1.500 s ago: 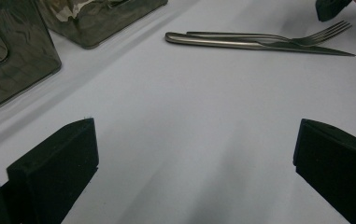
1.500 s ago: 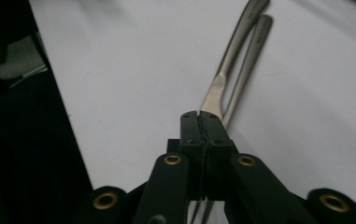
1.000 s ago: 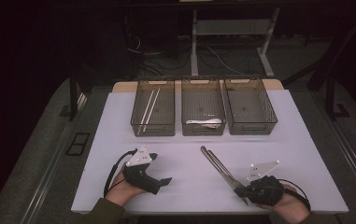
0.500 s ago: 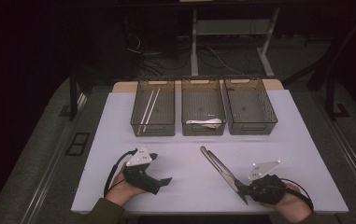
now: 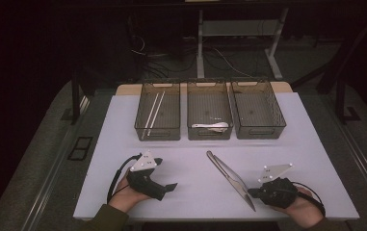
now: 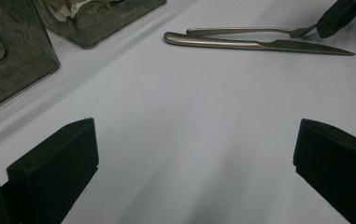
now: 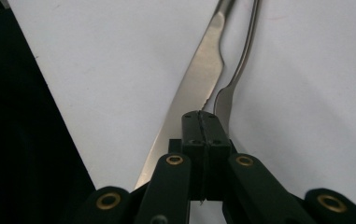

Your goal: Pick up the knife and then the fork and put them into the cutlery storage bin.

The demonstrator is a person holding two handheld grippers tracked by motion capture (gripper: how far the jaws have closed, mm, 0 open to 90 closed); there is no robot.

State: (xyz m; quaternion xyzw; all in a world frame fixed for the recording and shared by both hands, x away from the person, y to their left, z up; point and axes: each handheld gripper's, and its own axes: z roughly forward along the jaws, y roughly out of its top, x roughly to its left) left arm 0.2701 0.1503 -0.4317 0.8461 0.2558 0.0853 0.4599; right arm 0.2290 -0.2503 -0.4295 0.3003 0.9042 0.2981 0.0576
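Chopsticks [image 5: 153, 113], spoon [image 5: 211, 126] already binned; knife [image 5: 231, 178], fork [image 6: 250, 31] remain on table [image 5: 190, 192]. Right gripper [image 7: 202, 122] jaws fully closed at fork tines, grip unclear; left gripper [image 5: 170, 186] jaws wide, empty.

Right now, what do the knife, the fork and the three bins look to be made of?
Knife and fork: seemingly brushed metal, likely steel; grey with soft glints. Bins: apparently smoky translucent plastic, since their contents show through the walls.
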